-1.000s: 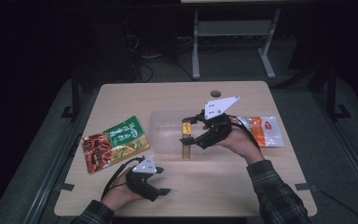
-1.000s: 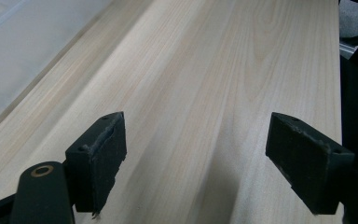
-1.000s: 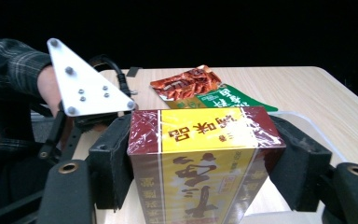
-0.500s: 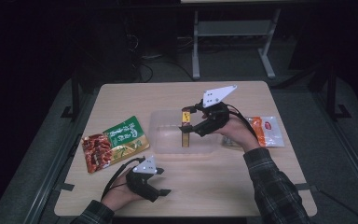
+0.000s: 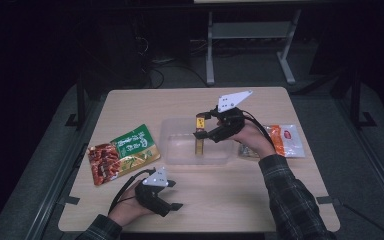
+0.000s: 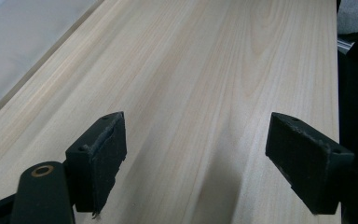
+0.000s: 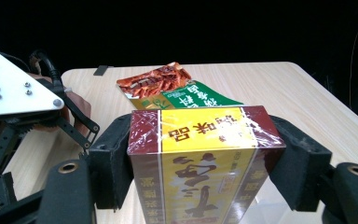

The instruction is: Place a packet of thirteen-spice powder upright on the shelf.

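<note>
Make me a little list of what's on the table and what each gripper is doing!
right gripper: shut on the yellow and dark red box, held over the clear tub
left gripper: open, nothing between the jaws, low over bare table
red and green snack bags: flat, left of the tub
orange and white packet: flat, right of the tub
box inside tub: not yet resting, as far as I can tell

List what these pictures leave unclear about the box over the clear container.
- Box: lower part cut off by the right gripper view's bottom edge; small in the high view.
- Clear container: whether the box touches its floor cannot be told.
- Orange packet: partly hidden by the right hand-held gripper and hand.
</note>
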`<state>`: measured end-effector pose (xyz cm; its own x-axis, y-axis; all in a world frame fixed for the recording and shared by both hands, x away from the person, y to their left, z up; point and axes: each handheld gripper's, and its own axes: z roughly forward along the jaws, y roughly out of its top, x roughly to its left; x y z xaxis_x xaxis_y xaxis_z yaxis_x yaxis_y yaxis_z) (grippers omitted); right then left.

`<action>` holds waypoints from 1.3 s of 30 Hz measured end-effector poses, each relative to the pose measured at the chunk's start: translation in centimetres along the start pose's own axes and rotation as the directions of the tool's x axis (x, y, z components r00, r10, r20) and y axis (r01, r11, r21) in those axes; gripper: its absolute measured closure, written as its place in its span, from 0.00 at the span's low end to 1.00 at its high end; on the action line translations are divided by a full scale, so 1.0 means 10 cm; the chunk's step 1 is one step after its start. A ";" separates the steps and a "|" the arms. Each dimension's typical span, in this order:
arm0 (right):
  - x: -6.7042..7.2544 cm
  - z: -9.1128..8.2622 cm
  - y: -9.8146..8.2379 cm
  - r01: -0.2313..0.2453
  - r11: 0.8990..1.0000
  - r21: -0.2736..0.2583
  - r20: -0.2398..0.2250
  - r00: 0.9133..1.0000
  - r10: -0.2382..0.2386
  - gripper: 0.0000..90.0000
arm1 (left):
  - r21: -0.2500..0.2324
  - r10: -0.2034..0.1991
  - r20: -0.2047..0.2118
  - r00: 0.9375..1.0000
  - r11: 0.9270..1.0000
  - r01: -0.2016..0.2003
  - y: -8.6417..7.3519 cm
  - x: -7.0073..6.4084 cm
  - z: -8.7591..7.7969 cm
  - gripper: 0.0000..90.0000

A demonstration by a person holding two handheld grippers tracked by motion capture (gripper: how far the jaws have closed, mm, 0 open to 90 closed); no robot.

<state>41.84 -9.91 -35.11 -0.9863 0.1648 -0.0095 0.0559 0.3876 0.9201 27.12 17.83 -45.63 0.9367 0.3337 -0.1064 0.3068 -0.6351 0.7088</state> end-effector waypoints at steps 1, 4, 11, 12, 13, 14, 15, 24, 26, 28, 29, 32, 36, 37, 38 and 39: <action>0.00 0.01 -0.01 -0.003 1.000 0.001 -0.004 1.000 0.003 0.33 | -0.004 -0.001 -0.001 1.000 1.000 0.001 0.00 0.00 0.00 0.22; -0.03 0.03 -0.03 -0.003 1.000 0.009 -0.004 1.000 0.003 0.33 | -0.003 -0.002 0.000 1.000 1.000 0.002 0.00 0.00 0.00 0.22; -0.05 0.10 -0.08 -0.007 0.999 0.031 -0.007 1.000 0.007 0.33 | -0.007 -0.005 -0.001 1.000 1.000 0.005 0.00 0.00 -0.01 0.22; -0.06 0.10 -0.09 -0.009 0.999 0.036 -0.008 1.000 0.010 0.33 | -0.009 -0.004 -0.002 1.000 1.000 0.004 0.00 0.00 -0.01 0.22; -0.06 0.11 -0.09 -0.010 0.999 0.037 -0.009 1.000 0.010 0.33 | -0.010 -0.005 -0.001 1.000 1.000 0.005 0.00 0.00 -0.01 0.22; -0.07 0.12 -0.10 -0.011 0.999 0.039 -0.013 1.000 0.012 0.33 | -0.009 -0.005 -0.001 1.000 1.000 0.005 0.00 0.00 -0.01 0.22; -0.07 0.13 -0.10 -0.016 0.999 0.045 -0.015 1.000 0.016 0.33 | -0.007 -0.005 0.000 1.000 1.000 0.005 0.00 0.01 -0.01 0.22; -0.07 0.21 -0.16 -0.015 0.995 0.098 -0.029 0.999 0.018 0.33 | -0.005 -0.003 0.000 1.000 1.000 0.003 0.00 0.00 -0.01 0.22; -0.07 0.23 -0.17 -0.015 0.994 0.109 -0.031 0.999 0.018 0.33 | -0.005 -0.004 0.000 1.000 1.000 0.004 0.00 0.00 -0.01 0.22; -0.07 0.25 -0.18 -0.016 0.992 0.125 -0.034 0.999 0.020 0.33 | -0.004 -0.003 0.000 1.000 1.000 0.003 0.00 0.00 -0.01 0.22; -0.07 0.25 -0.18 -0.016 0.991 0.130 -0.035 0.999 0.021 0.33 | -0.004 -0.003 0.000 1.000 1.000 0.003 0.00 0.00 -0.01 0.22; -0.07 0.26 -0.19 -0.021 0.990 0.139 -0.038 0.999 0.027 0.33 | -0.004 -0.003 -0.001 1.000 1.000 0.003 0.00 0.00 -0.01 0.22; -0.06 0.26 -0.21 -0.014 0.988 0.154 -0.039 0.999 0.021 0.33 | -0.001 -0.001 -0.001 1.000 1.000 0.001 0.00 0.00 -0.01 0.22; -0.06 0.27 -0.21 -0.014 0.987 0.163 -0.040 0.999 0.020 0.33 | -0.001 -0.001 -0.001 1.000 1.000 0.001 0.00 0.00 -0.01 0.22; -0.06 0.27 -0.22 -0.009 0.986 0.169 -0.043 0.999 0.016 0.32 | 0.000 -0.002 -0.001 1.000 1.000 0.002 0.00 0.00 -0.01 0.22; -0.06 0.27 -0.22 -0.009 0.986 0.169 -0.043 0.999 0.016 0.32 | 0.000 -0.002 -0.001 1.000 1.000 0.002 0.00 0.00 -0.01 0.22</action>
<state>42.74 -8.36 -38.19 -0.9909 0.1324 0.0224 0.0903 0.5338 0.8408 27.10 17.91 -45.57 0.9360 0.3353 -0.1070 0.3083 -0.6344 0.7089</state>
